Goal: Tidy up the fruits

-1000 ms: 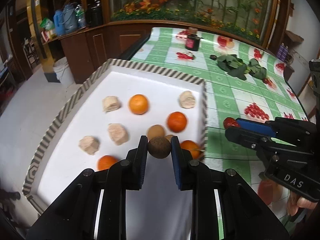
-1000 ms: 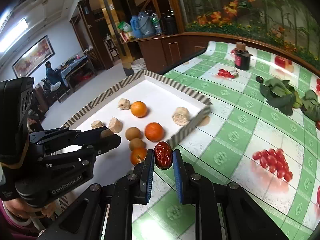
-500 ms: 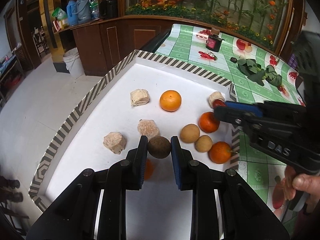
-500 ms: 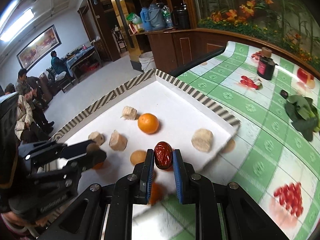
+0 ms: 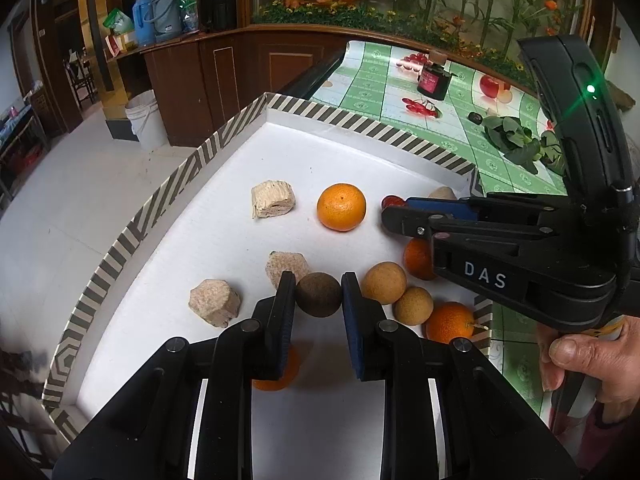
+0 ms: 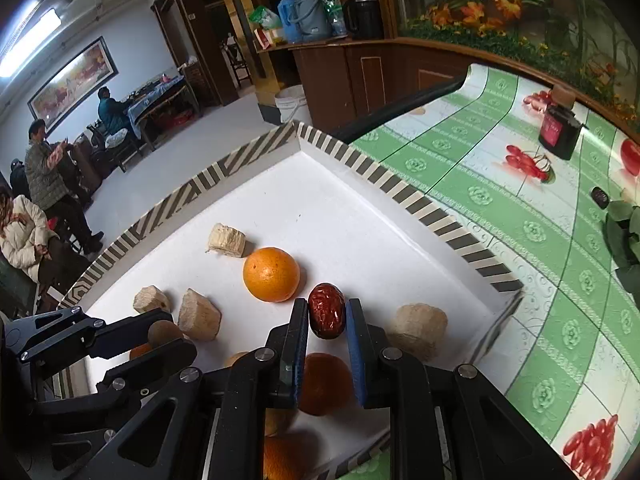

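Observation:
My left gripper (image 5: 319,294) is shut on a dark brown round fruit (image 5: 319,294) held over the white tray (image 5: 352,152). My right gripper (image 6: 327,311) is shut on a red date (image 6: 327,311), also above the tray, beside an orange (image 6: 271,274). In the left wrist view the right gripper (image 5: 394,208) reaches in from the right, past the same orange (image 5: 341,207). On the tray floor lie several oranges, two tan round fruits (image 5: 384,282) and several beige chunks (image 5: 273,199). The left gripper (image 6: 166,334) shows at lower left in the right wrist view.
The tray has a striped rim (image 6: 440,216) and sits on a table with a green checked cloth (image 6: 540,240). A dark jar (image 6: 558,132) and green leaves (image 5: 516,140) lie on the cloth. A hand (image 5: 592,356) holds the right gripper. People sit far left (image 6: 44,184).
The right gripper has carried the red date from the tray's near edge in over the tray, toward the orange. The left gripper with its brown fruit has shifted a little across the tray.

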The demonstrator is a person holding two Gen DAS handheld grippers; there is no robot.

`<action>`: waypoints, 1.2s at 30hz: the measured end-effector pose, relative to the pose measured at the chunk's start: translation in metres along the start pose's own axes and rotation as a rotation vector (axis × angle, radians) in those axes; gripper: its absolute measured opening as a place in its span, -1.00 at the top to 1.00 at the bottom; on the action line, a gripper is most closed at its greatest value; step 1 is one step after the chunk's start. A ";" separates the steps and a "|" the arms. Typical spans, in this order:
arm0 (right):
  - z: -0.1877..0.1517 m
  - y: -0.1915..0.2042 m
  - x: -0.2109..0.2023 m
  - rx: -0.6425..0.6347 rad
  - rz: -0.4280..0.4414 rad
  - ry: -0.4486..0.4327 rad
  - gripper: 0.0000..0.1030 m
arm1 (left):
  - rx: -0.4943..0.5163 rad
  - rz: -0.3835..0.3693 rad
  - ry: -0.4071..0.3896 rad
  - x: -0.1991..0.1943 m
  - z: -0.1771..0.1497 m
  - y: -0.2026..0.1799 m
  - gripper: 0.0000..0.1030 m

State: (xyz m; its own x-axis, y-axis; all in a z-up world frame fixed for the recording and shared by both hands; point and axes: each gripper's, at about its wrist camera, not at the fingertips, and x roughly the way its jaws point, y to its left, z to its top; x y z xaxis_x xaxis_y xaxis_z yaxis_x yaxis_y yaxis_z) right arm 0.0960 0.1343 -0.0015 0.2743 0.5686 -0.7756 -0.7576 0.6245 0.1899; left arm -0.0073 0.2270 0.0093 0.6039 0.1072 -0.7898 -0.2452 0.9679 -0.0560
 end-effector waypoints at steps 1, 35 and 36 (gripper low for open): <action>0.000 -0.001 0.002 0.004 0.005 0.004 0.65 | -0.001 0.001 0.003 0.001 0.000 0.000 0.56; -0.072 0.008 -0.097 0.101 -0.019 -0.153 0.41 | 0.015 0.066 -0.112 -0.037 -0.033 -0.029 0.06; -0.076 0.007 -0.099 0.106 -0.017 -0.155 0.41 | 0.018 0.070 -0.114 -0.039 -0.034 -0.030 0.06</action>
State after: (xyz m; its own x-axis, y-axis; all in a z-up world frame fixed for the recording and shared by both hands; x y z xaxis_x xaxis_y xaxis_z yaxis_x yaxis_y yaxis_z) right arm 0.0188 0.0418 0.0305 0.3803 0.6280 -0.6790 -0.6875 0.6830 0.2467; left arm -0.0492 0.1860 0.0206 0.6686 0.1985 -0.7166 -0.2764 0.9610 0.0084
